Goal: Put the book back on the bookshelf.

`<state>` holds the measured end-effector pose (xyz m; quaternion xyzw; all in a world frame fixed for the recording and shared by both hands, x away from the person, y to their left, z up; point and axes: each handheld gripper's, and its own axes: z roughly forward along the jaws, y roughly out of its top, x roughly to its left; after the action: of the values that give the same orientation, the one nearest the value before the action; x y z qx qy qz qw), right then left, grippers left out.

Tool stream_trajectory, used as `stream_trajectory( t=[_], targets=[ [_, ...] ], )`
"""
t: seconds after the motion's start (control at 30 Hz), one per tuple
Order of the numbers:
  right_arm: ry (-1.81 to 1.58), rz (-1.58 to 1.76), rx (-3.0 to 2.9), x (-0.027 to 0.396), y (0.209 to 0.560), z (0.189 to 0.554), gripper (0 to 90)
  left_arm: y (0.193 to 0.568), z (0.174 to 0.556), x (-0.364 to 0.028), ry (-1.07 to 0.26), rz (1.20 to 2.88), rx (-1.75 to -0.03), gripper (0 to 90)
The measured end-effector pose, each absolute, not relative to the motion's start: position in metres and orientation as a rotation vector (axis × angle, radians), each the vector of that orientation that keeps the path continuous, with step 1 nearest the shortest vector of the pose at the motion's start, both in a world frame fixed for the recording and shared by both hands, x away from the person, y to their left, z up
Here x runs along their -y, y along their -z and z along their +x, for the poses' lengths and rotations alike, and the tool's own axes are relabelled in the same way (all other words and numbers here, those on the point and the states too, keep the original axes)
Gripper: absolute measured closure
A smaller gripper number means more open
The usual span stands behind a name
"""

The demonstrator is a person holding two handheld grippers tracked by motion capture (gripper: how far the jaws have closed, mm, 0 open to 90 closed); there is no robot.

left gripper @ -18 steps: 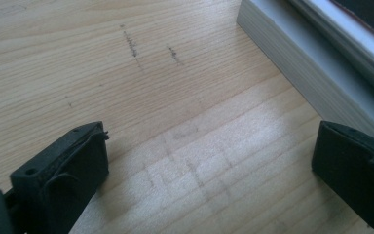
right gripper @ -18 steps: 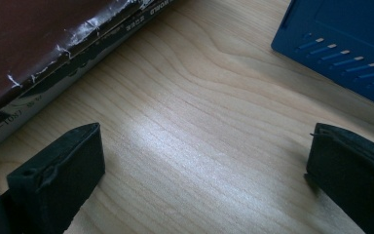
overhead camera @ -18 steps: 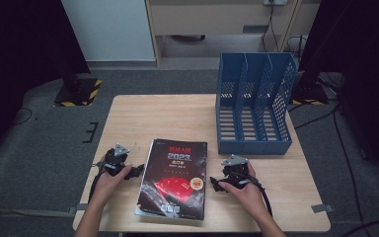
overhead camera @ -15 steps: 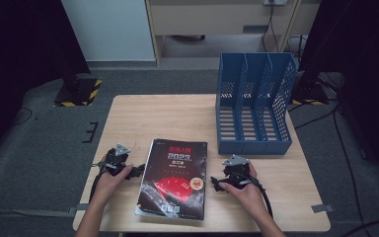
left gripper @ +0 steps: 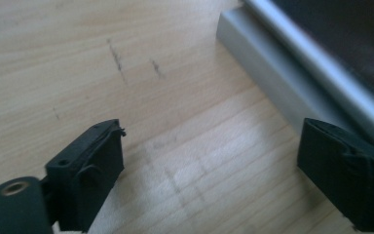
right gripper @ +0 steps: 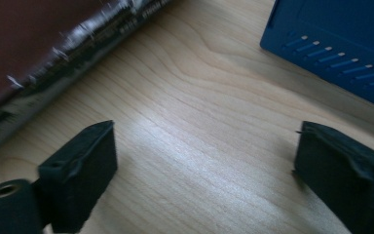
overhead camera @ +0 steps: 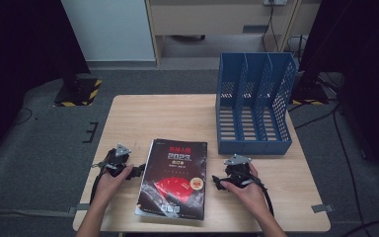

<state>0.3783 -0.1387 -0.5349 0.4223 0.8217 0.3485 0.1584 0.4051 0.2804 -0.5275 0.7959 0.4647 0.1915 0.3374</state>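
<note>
Each hand carries a black tool: the left tool [overhead camera: 139,171] and the right tool [overhead camera: 219,182] both wear a grey three-cornered plate on top, with a black cable trailing back along the forearm. Forearms are bare, no sleeves showing. Up close, the jaws are blocky matte black pads (a small round brass-coloured socket sits at the lower left).

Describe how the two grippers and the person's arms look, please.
Both the left gripper and the right gripper are black, each with two blocky black jaws and a grey three-cornered plate on top. A black cable trails back from each one along the forearm. The forearms are bare, with no sleeves or gloves visible.
</note>
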Motion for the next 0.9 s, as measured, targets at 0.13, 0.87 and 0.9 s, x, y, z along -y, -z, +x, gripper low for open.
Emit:
stream_trajectory(
  t=[0.13,0.87,0.9],
  targets=[
    [-1.078,1.209,-2.305,0.141,0.524,0.375,18.9,0.515,0.400,-0.276,-0.512,2.037,-1.189,16.6],
    [-1.256,1.093,-2.437,0.082,0.498,0.383,20.4,0.498,0.378,-0.251,-0.430,2.018,-1.065,32.3],
    [-1.256,1.093,-2.437,0.082,0.498,0.383,20.4,0.498,0.377,-0.251,-0.421,2.022,-1.068,32.3]
  ],
)
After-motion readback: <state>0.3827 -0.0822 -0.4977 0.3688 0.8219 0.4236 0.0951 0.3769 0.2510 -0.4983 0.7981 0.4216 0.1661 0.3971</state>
